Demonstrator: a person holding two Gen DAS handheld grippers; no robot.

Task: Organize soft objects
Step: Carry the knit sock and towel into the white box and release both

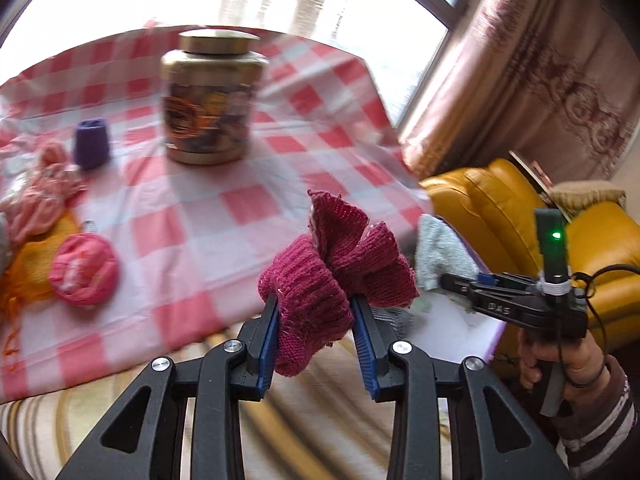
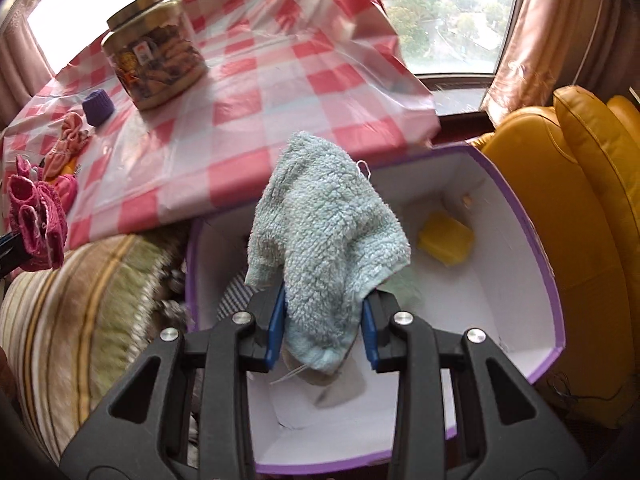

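Fingers of the left gripper [image 1: 314,328] are clamped on a bunched magenta knitted sock [image 1: 332,276], blue pads pressing its ribbed cuff from both sides, with the rest of the knit fanning out above the tips; it is held in the air over the near edge of the table [image 1: 208,216], which carries a red-and-white checked plastic cloth. Fingers of the right gripper [image 2: 322,330] are narrowly closed on a pale blue fluffy terry cloth [image 2: 324,248], which stands up and flops over between the pads. That cloth hangs directly above an open white box with a purple rim [image 2: 554,300] standing just beside the table edge, next to a mustard-yellow leather armchair [image 2: 592,208]. Inside the box: a yellow rectangular sponge-like block [image 2: 446,242] near the far wall, a striped fabric piece [image 2: 236,296] at the left wall, partly hidden. On the table: a gold-lidded transparent jar [image 1: 212,96] upright near the middle, a small purple knitted cup-shaped item [image 1: 91,142] to its left, a crumpled pink fabric bundle [image 1: 44,188] nearer the left edge, and a round pink pouch [image 1: 84,270] resting against an orange-yellow mesh item [image 1: 32,268]. Left view is motion-blurred. A hand [image 1: 560,360] with a striped sleeve holds the right gripper's handle.
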